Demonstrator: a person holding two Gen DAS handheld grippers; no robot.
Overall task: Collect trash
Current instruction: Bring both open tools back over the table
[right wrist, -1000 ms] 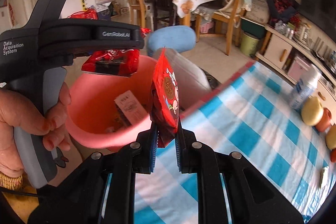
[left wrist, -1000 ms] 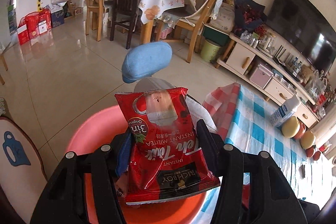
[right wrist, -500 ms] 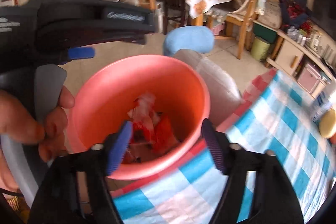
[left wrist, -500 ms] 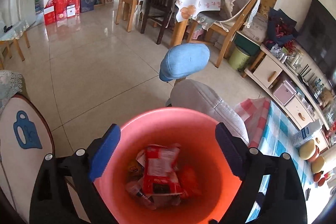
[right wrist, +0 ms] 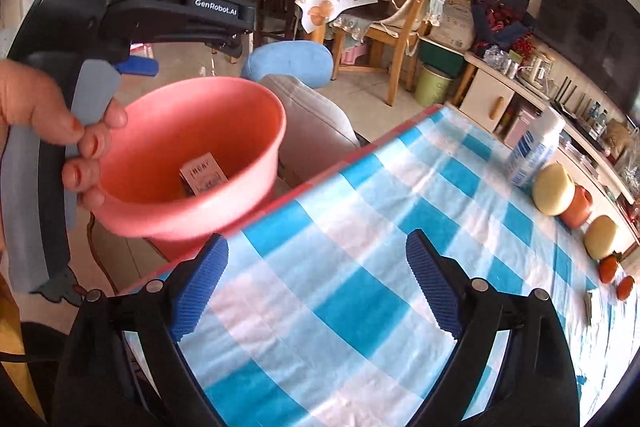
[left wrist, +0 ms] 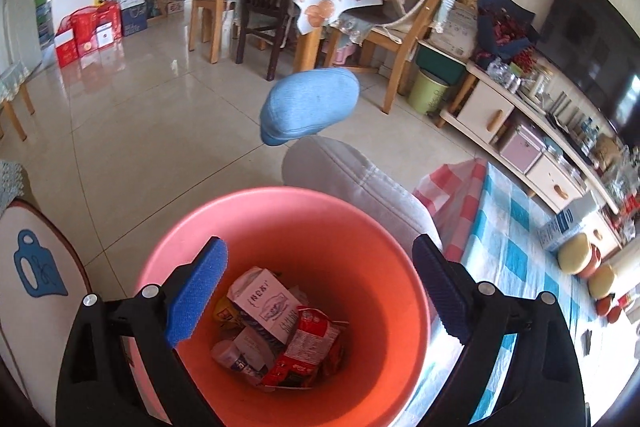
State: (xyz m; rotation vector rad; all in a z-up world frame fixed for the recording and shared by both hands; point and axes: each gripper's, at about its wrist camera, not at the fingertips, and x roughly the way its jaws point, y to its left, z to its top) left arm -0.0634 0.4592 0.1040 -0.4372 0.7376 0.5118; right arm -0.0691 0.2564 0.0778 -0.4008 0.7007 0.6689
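A pink bin point(left wrist: 280, 211) stands beside the checked table and also shows in the right wrist view point(right wrist: 192, 211). Inside it lie several pieces of trash, among them a red snack packet point(left wrist: 308, 347) and a white carton point(left wrist: 264, 303). My left gripper point(left wrist: 320, 291) is open and empty right above the bin's mouth. My right gripper point(right wrist: 316, 291) is open and empty above the blue checked tablecloth point(right wrist: 400, 227), to the right of the bin. The left gripper's body point(right wrist: 132, 11) shows in the right wrist view, held in a hand.
A grey chair with a blue headrest point(left wrist: 310, 105) stands behind the bin. On the table's far side are a white bottle point(right wrist: 534, 151), round yellow fruit point(right wrist: 554, 189) and small red fruit point(right wrist: 608, 269). Dining chairs and a TV cabinet stand beyond.
Both grippers opened and dropped their red packets into the bin. The right gripper then drew back from the bin to over the tablecloth.
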